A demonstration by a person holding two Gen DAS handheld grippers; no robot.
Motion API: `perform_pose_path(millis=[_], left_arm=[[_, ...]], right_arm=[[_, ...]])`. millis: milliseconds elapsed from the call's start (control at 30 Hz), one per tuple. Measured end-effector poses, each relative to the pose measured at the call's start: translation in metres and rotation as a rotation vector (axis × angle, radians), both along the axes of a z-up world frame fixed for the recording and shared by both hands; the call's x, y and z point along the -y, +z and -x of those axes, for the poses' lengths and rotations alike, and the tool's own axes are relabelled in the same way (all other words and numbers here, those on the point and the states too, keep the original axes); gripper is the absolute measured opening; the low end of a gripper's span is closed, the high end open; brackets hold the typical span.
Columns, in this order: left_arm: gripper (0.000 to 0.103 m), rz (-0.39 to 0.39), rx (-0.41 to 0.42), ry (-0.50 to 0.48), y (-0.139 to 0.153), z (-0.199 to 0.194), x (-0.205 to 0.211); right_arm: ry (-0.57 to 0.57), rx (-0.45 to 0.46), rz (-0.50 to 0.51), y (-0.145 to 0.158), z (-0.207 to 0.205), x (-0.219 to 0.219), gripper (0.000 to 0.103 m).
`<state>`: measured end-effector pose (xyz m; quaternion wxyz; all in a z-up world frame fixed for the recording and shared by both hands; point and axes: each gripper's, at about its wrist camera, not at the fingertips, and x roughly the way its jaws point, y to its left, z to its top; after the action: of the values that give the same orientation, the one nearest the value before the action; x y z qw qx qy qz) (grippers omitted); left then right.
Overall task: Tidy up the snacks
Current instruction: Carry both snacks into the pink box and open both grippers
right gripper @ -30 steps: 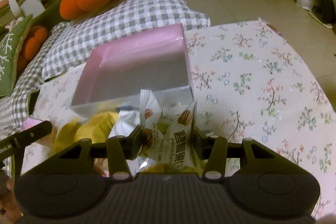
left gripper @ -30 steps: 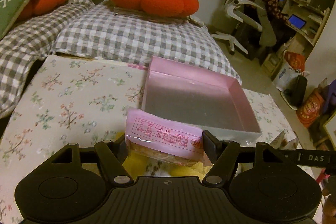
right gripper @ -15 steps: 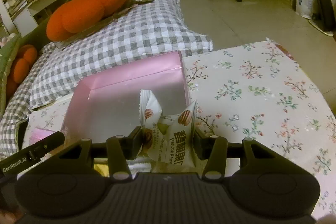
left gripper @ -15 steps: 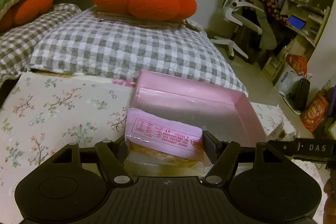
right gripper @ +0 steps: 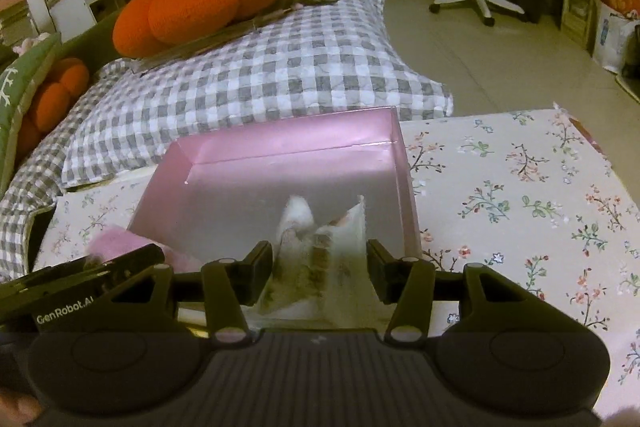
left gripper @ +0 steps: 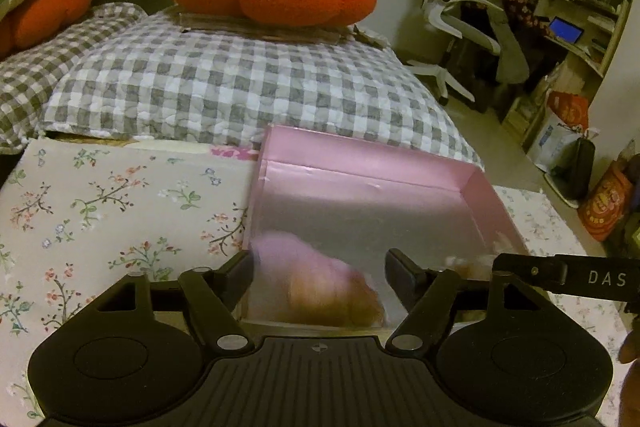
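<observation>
**K:** Status check, both claws over the pink box (left gripper: 472,187)?

**M:** Yes. Left claw (left gripper: 320,273) has just been opening; its jaws stand wide, clear of the pink pack (left gripper: 316,275). Pack is motion-blurred between them, dropping toward the box's near-left corner. Not gripped.

**K:** Right side?

**M:** Right claw (right gripper: 320,257) has also just been opening, but less. The white pecan pack (right gripper: 320,247) sits upright between the jaws, also blurred. Gap looks visible on the right pad; left pad is close, contact unclear. Reads as released or nearly so.

**K:** Key geometry?

**M:** Both packs sit straight ahead of their claws and just past the box's near wall. Pink pack's long axis runs across the jaws, roughly along that wall. White pack is right of it, near the right wall. Box floor beyond them is bare.

**K:** Box position?

**M:** On the floral counter (right gripper: 520,187), far edge against the checked cushion (right gripper: 280,75).

**K:** Next?

**M:** Probably back both claws straight out and go for more snacks. Risk: the white pack snags on a pad.
</observation>
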<state>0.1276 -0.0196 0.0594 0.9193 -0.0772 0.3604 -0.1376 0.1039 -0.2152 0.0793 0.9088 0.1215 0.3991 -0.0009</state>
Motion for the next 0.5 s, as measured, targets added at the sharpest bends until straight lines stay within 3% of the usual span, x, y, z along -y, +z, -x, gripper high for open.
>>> perform_pose_path(millis=[33, 133, 233, 333, 500], left_arm=[[0.08, 0.003, 0.0, 0.0, 0.002, 0.001, -0.001], [0.084, 0.013, 0.008, 0.01, 0.013, 0.005, -0.008], [0.087, 0.033, 0.0, 0.055, 0.023, 0.008, -0.02], [0.087, 0.049, -0.026, 0.064, 0.03, 0.014, -0.028], [0.089, -0.031, -0.017, 0.063, 0.036, 0.034, -0.036]], right_arm=[[-0.006, -0.005, 0.0, 0.0, 0.0, 0.001, 0.056], [-0.026, 0.012, 0.003, 0.007, 0.004, 0.006, 0.06], [-0.074, 0.048, -0.055, 0.015, 0.012, 0.019, 0.077], [-0.095, 0.056, -0.099, 0.02, 0.021, 0.025, 0.078], [-0.072, 0.071, -0.125, 0.028, 0.033, 0.019, 0.084]])
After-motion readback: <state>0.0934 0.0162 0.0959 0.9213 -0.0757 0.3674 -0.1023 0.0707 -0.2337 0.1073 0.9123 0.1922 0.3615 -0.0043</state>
